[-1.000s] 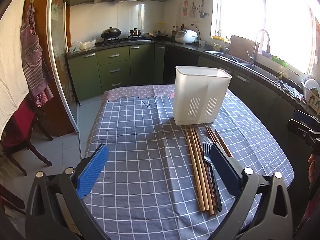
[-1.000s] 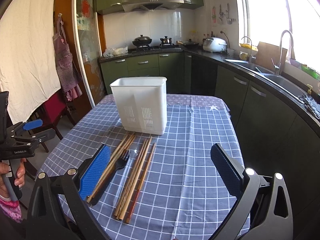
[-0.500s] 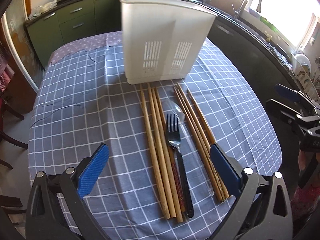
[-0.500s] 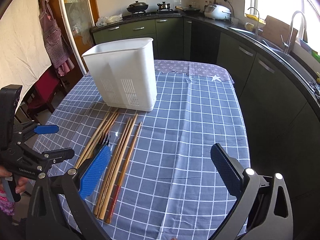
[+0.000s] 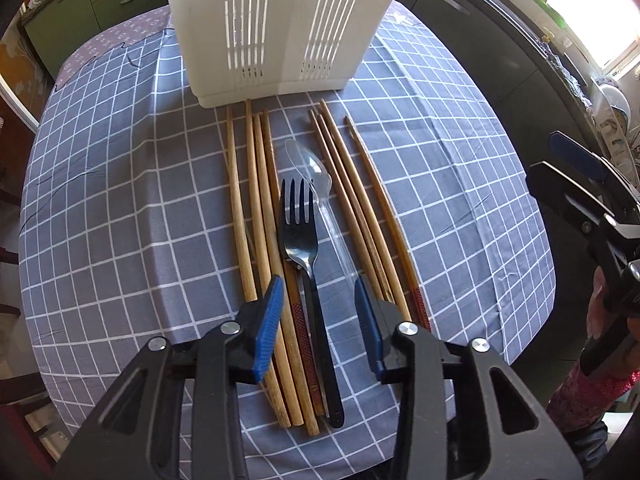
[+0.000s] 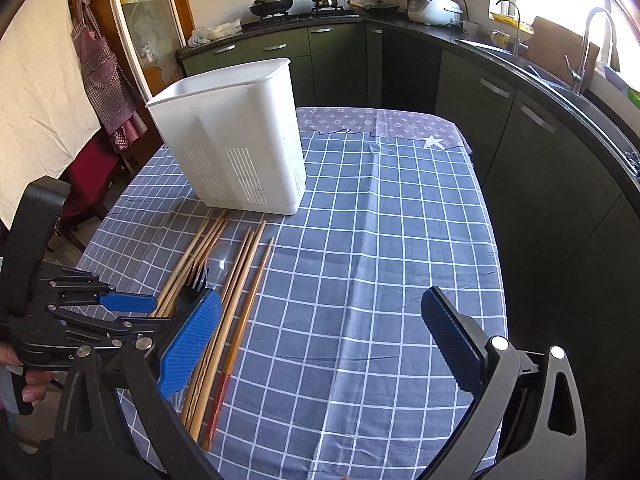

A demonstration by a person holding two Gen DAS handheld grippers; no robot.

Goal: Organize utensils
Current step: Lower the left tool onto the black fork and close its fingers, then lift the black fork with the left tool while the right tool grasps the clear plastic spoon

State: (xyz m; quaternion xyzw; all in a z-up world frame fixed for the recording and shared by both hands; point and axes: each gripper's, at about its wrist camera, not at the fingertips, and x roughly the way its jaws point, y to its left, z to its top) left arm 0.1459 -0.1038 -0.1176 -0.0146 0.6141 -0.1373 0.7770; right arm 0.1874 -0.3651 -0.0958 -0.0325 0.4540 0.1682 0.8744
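Note:
A white slotted utensil holder (image 5: 280, 28) stands on the checked tablecloth (image 5: 120, 200); it also shows in the right wrist view (image 6: 236, 140). In front of it lie several wooden chopsticks (image 5: 250, 204), a black fork (image 5: 304, 248) and a clear plastic spoon (image 5: 324, 188). My left gripper (image 5: 320, 312) hangs low over the fork's handle, jaws half closed and straddling it, not touching. My right gripper (image 6: 320, 340) is wide open and empty over the tablecloth, right of the chopsticks (image 6: 240, 280). The left gripper also shows in the right wrist view (image 6: 128, 304).
The table's edge (image 5: 532, 320) drops off at the right, with dark kitchen cabinets (image 6: 520, 140) beyond. A counter with a stove and pots (image 6: 304, 4) runs along the back. A red chair (image 6: 92, 184) stands at the left.
My left gripper has come down and forward over the utensils, and its jaws have narrowed around the fork's handle. My right gripper has drifted slightly and stays open.

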